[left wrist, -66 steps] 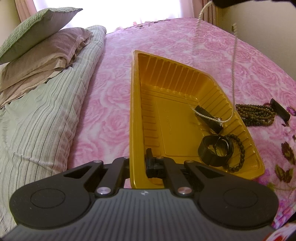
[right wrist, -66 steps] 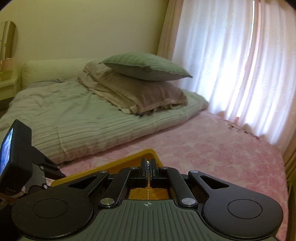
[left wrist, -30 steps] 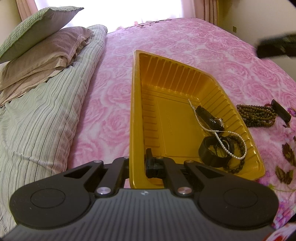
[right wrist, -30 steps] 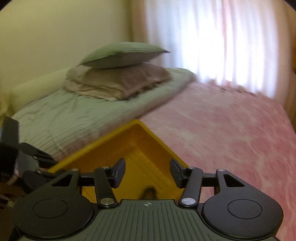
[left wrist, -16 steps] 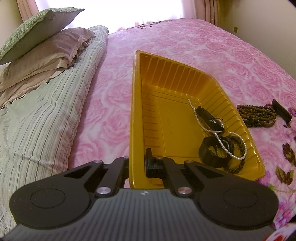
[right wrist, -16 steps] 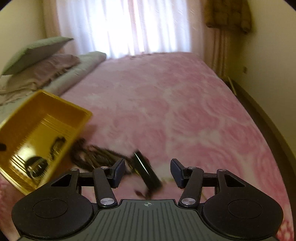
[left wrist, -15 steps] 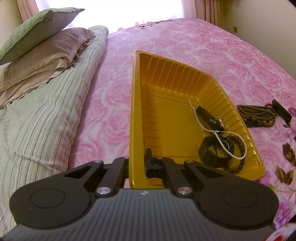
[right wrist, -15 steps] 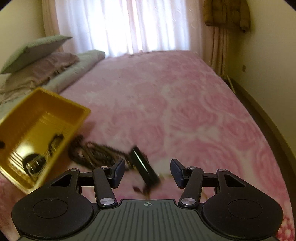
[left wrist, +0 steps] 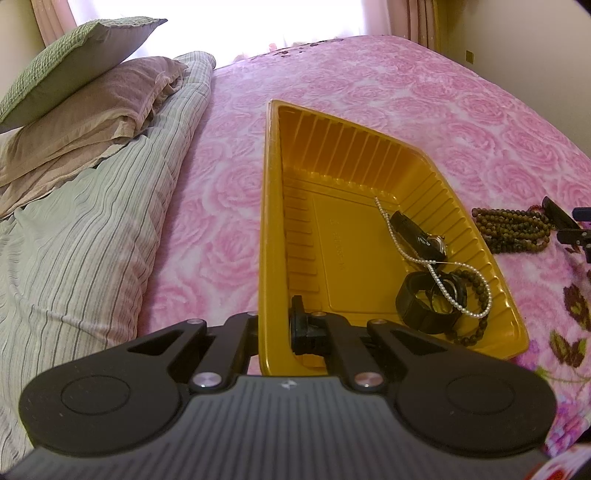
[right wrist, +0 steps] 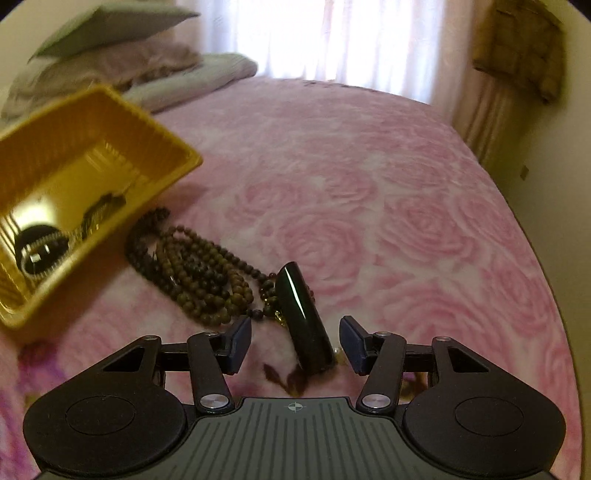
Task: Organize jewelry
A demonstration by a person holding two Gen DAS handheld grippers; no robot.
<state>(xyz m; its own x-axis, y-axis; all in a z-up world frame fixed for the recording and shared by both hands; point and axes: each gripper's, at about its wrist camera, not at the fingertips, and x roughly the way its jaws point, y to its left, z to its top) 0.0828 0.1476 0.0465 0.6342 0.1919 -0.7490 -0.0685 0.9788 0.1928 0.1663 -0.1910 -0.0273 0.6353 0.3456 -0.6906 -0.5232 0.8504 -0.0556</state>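
Observation:
A yellow plastic tray [left wrist: 347, 155] lies on the pink bed, and my left gripper [left wrist: 277, 328] is shut on its near wall. Inside it lie a pearl necklace [left wrist: 436, 273], a black watch [left wrist: 417, 236], a black band [left wrist: 421, 310] and a dark bead bracelet [left wrist: 480, 295]. To the right of the tray [right wrist: 110, 122], a pile of brown beads [right wrist: 199, 273] rests on the cover. A glossy black curved piece [right wrist: 303, 314] lies beside the pile. My right gripper [right wrist: 295, 343] straddles that piece; its jaws are closing, and the pads stand clear of it.
Stacked pillows [left wrist: 85, 85] and a striped quilt [left wrist: 74, 240] fill the bed's left side. The rose-patterned pink cover [right wrist: 424, 221] stretches to the right and far end. A bright curtained window [right wrist: 332, 33] is behind, and the wall runs along the right edge.
The pearl necklace that hung over the tray now lies inside it. My right gripper swung away from the tray, dropped to the black piece, and its jaws narrowed. The left gripper kept still.

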